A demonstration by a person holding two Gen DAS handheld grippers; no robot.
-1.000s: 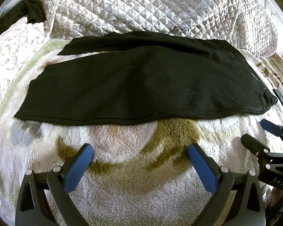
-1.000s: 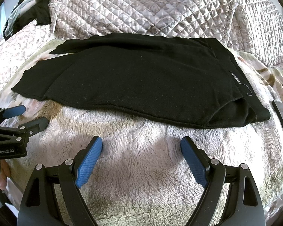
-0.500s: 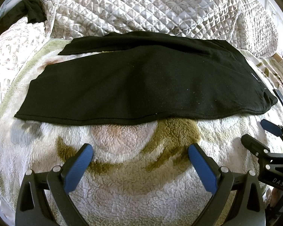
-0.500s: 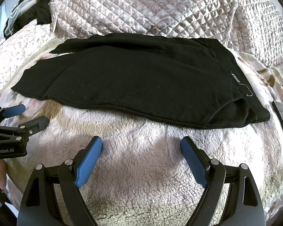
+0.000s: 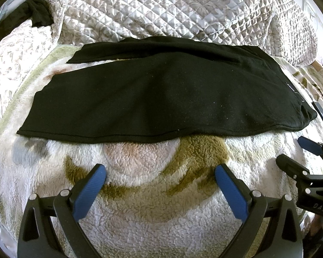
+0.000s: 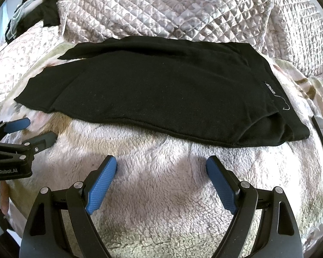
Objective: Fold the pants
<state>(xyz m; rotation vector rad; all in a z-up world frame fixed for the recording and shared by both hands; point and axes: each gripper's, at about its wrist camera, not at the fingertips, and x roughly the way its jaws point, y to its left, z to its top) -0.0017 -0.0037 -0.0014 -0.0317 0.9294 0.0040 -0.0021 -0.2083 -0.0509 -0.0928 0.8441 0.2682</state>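
Note:
Black pants (image 5: 161,94) lie flat across a fleece blanket, legs stacked one on the other, hems to the left and waistband with a small white label to the right; they also show in the right wrist view (image 6: 157,94). My left gripper (image 5: 160,169) is open and empty, hovering over the blanket just short of the pants' near edge. My right gripper (image 6: 161,161) is open and empty, also short of the near edge, nearer the waistband. Each gripper shows at the side of the other's view: the right one (image 5: 295,152), the left one (image 6: 38,130).
A white and olive fleece blanket (image 5: 161,204) covers the bed. A quilted grey bedspread (image 5: 172,8) is bunched up behind the pants. Another dark garment (image 5: 37,14) lies at the far left. A dark curved strip (image 6: 322,142) lies at the right edge.

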